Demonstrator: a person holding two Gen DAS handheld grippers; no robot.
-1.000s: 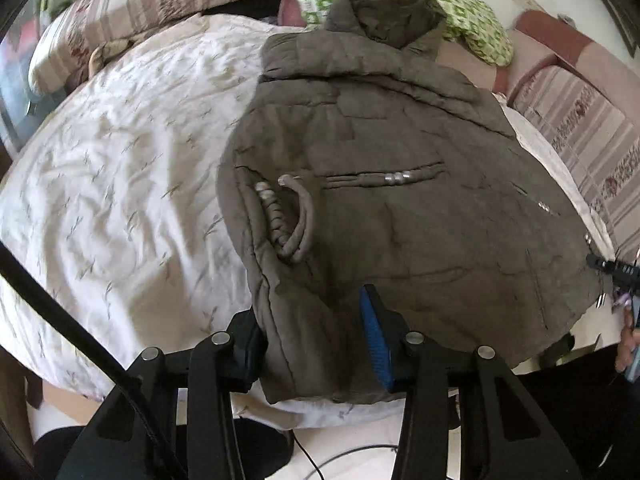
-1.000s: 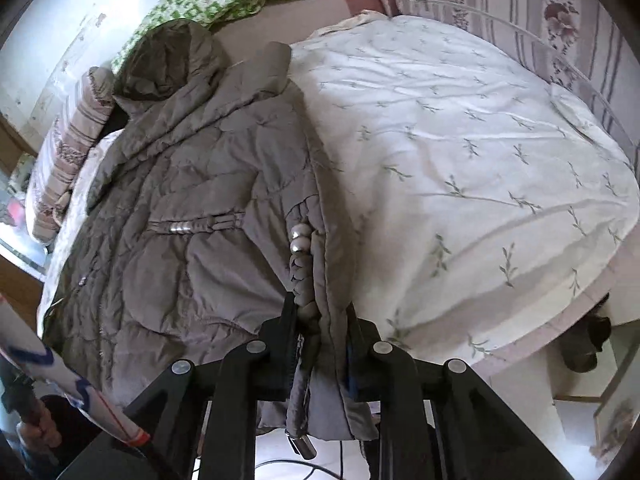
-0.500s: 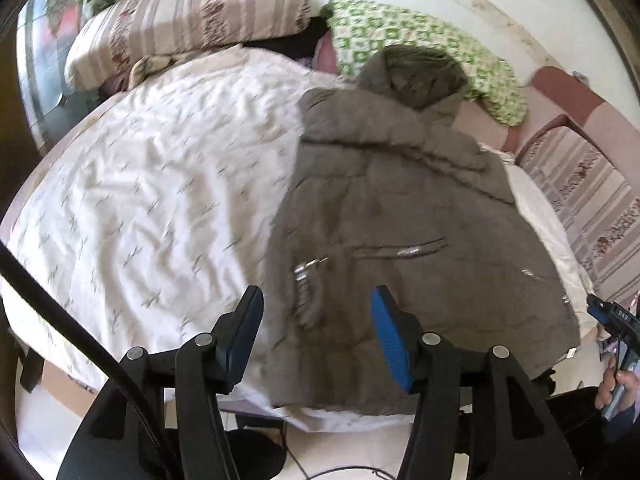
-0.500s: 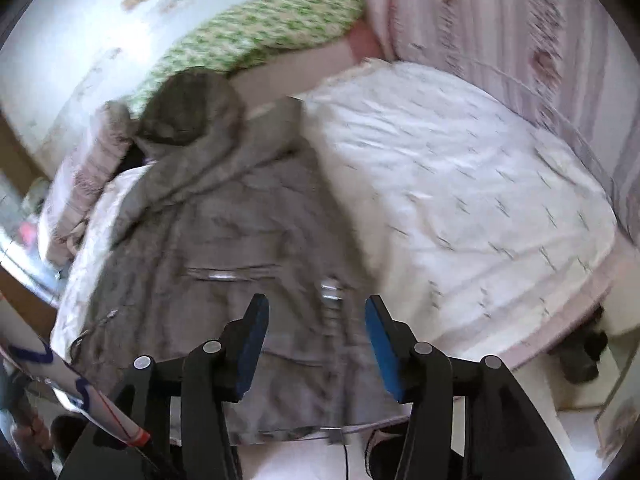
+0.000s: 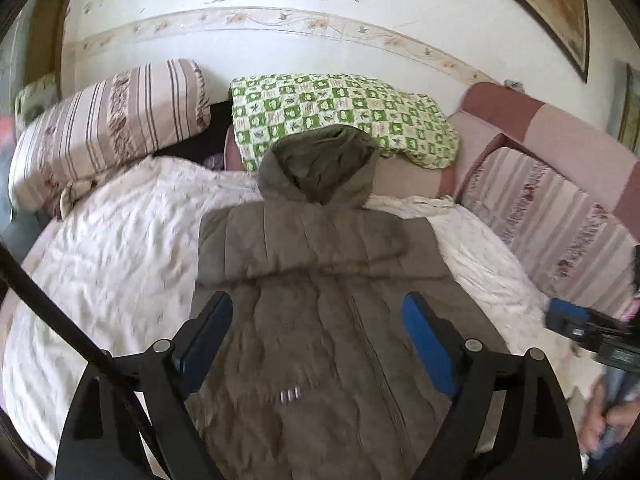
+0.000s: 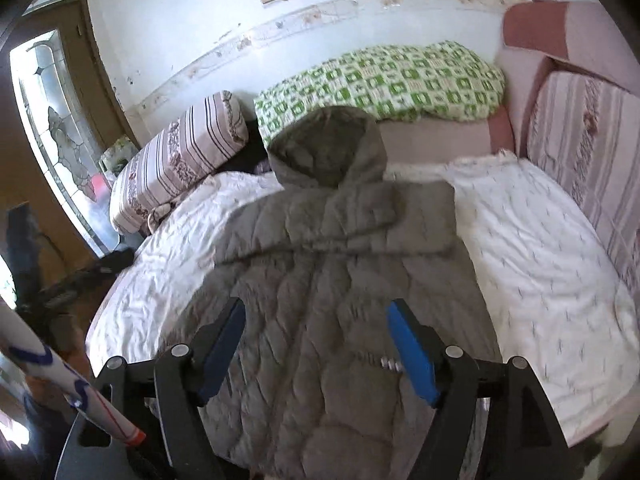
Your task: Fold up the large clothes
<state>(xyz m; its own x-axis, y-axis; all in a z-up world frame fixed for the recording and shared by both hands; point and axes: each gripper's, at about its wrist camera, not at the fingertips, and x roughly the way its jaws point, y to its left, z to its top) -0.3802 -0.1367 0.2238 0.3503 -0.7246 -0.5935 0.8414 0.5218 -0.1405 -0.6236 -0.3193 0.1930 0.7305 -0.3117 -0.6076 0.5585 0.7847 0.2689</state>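
Right tool (image 6: 316, 344) opening, empty, above quilted jacket (image 6: 328, 280) on bed (image 6: 540, 248).

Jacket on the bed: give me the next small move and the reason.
Probably bring both grippers down to the hem. The jacket lies flat with sleeves folded in and hood toward the pillows; the left gripper and right gripper are opening, nothing between them.

The bed (image 5: 120, 264) is covered with a white sheet (image 6: 540, 264) that has a small leaf print. A grey-brown quilted jacket (image 5: 320, 320) lies flat along the middle of it, its hood (image 5: 320, 164) toward 12 o'clock. At the head, a striped pillow (image 5: 108, 128) lies at 10 o'clock and a green checked pillow (image 5: 340, 108) at 12 o'clock, behind the hood.
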